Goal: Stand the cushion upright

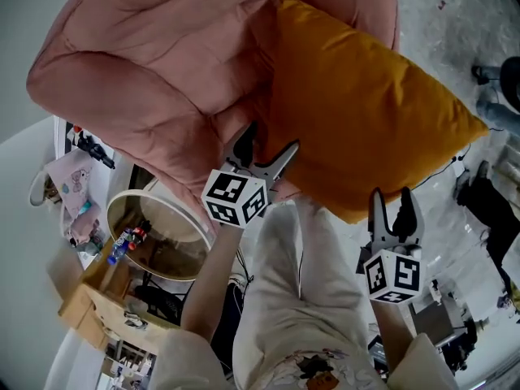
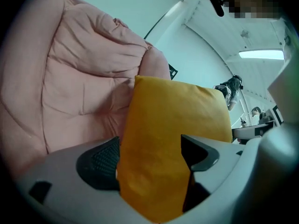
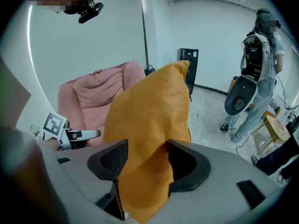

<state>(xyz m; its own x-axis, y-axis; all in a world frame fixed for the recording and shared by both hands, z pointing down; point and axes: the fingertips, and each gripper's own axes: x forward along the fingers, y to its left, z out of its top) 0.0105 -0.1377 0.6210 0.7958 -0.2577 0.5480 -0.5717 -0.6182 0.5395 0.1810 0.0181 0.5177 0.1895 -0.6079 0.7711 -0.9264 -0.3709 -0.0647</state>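
The orange cushion (image 1: 366, 112) rests tilted on edge against the pink padded armchair (image 1: 154, 71). My left gripper (image 1: 266, 149) is at the cushion's lower left edge with its jaws spread. In the left gripper view the cushion (image 2: 177, 115) fills the gap of that gripper (image 2: 149, 153), and the pads do not visibly squeeze it. My right gripper (image 1: 394, 201) is at the cushion's lower right corner, open. In the right gripper view a corner of the cushion (image 3: 149, 111) hangs loosely between the jaws of that gripper (image 3: 147, 155).
A round side table (image 1: 154, 226) with small bottles stands left of my legs (image 1: 301, 299), above a wooden shelf (image 1: 97, 299). A person (image 3: 257, 64) stands on the floor to the right, near a wooden stool (image 3: 273, 129). Cables lie on the floor.
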